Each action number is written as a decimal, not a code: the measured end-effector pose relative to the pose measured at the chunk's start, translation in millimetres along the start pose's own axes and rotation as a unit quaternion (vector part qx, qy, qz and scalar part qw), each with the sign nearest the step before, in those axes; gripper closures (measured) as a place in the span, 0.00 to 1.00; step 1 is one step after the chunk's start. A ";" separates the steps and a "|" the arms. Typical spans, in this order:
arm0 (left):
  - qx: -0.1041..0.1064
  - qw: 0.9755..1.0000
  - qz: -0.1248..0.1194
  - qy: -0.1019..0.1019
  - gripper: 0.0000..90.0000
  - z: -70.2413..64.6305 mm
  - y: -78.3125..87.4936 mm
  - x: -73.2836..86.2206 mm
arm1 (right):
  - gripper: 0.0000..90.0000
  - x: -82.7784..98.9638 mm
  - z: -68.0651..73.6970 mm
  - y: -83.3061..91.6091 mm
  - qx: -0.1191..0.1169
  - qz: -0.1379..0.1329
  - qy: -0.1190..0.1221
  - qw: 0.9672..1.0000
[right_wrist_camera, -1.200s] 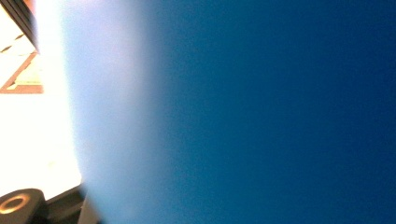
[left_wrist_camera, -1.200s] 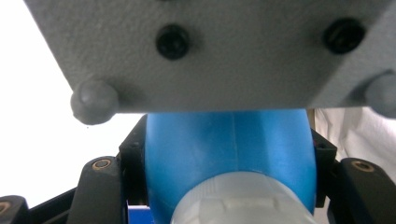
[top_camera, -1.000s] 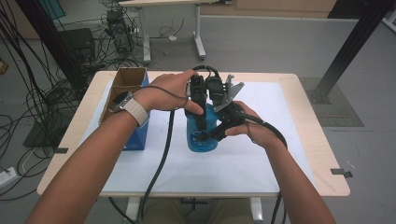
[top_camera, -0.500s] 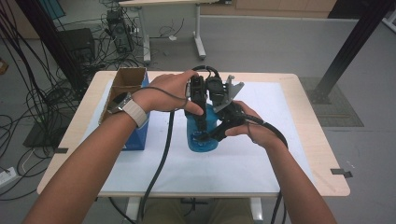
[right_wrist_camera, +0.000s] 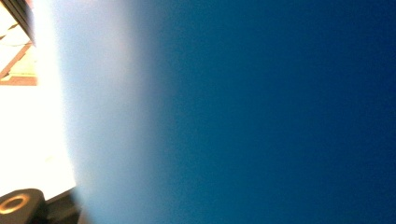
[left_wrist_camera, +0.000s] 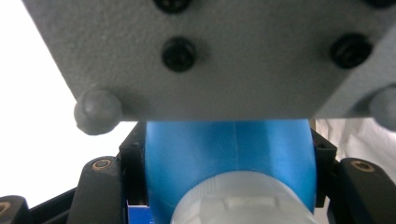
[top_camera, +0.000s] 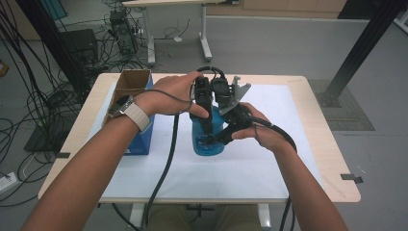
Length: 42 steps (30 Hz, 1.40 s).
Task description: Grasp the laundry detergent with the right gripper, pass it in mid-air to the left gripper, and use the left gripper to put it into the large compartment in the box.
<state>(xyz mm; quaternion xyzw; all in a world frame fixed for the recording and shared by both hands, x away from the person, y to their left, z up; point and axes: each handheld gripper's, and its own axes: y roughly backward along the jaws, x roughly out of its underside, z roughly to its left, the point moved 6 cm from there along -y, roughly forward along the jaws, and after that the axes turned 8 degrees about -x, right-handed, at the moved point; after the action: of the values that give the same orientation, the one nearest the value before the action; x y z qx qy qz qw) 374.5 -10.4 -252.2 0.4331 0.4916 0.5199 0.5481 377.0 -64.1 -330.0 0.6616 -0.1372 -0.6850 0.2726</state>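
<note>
Nothing has shifted since a second ago: left gripper [top_camera: 206,126] and right gripper [top_camera: 222,137] both stay clamped on blue bottle [top_camera: 209,142], grip steady

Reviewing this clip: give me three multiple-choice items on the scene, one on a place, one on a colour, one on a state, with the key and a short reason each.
1. Where does the cardboard box stand?
A. on the table's left part, beside the left forearm
B. on the floor
C. at the table's right edge

2. What colour is the bottle?
A. red
B. blue
C. green

3. How is the left tool set?
A. open, away from the bottle
B. lying on the table
C. shut on the bottle

Key: A, the cardboard box stands at the left of the table; B, the bottle is translucent blue; C, the left tool has its jaws against both sides of the bottle's body below the cap.
</note>
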 end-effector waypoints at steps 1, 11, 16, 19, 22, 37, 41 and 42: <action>0.000 1.000 0.001 0.000 0.42 0.0 0.0 0.2 | 0.49 -0.1 -0.1 0.0 0.000 0.000 0.000 1.000; 0.000 1.000 -0.005 0.003 0.42 -0.3 1.2 0.4 | 0.49 -1.3 0.0 0.4 -0.002 0.003 0.001 1.000; -0.001 1.000 -0.007 0.004 0.42 0.3 2.6 1.0 | 0.49 -2.9 -0.2 0.7 -0.001 0.003 0.002 1.000; -0.001 1.000 -0.007 0.005 0.42 0.5 3.0 1.3 | 0.49 -3.3 -0.7 0.7 -0.002 0.002 0.004 1.000; 0.000 1.000 -0.009 0.007 0.42 0.5 3.1 1.8 | 0.49 -3.4 -0.7 0.7 -0.002 0.002 0.003 1.000; 0.000 1.000 -0.010 0.007 0.42 -0.5 2.2 -0.5 | 0.48 -1.7 0.8 2.0 0.000 0.004 0.002 1.000; 0.001 1.000 -0.010 0.009 0.42 -1.2 2.2 -0.9 | 0.48 -1.5 1.4 2.2 -0.001 0.002 0.003 1.000; 0.000 1.000 -0.009 0.009 0.42 -1.1 2.5 -0.8 | 0.48 -1.5 1.4 2.2 -0.001 0.002 0.004 1.000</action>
<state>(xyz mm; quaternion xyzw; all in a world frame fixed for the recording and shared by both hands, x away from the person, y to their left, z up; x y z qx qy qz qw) 373.1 -11.1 -249.8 0.4240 0.5007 0.5184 0.5485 376.0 -65.2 -327.4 0.6637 -0.1369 -0.6820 0.2751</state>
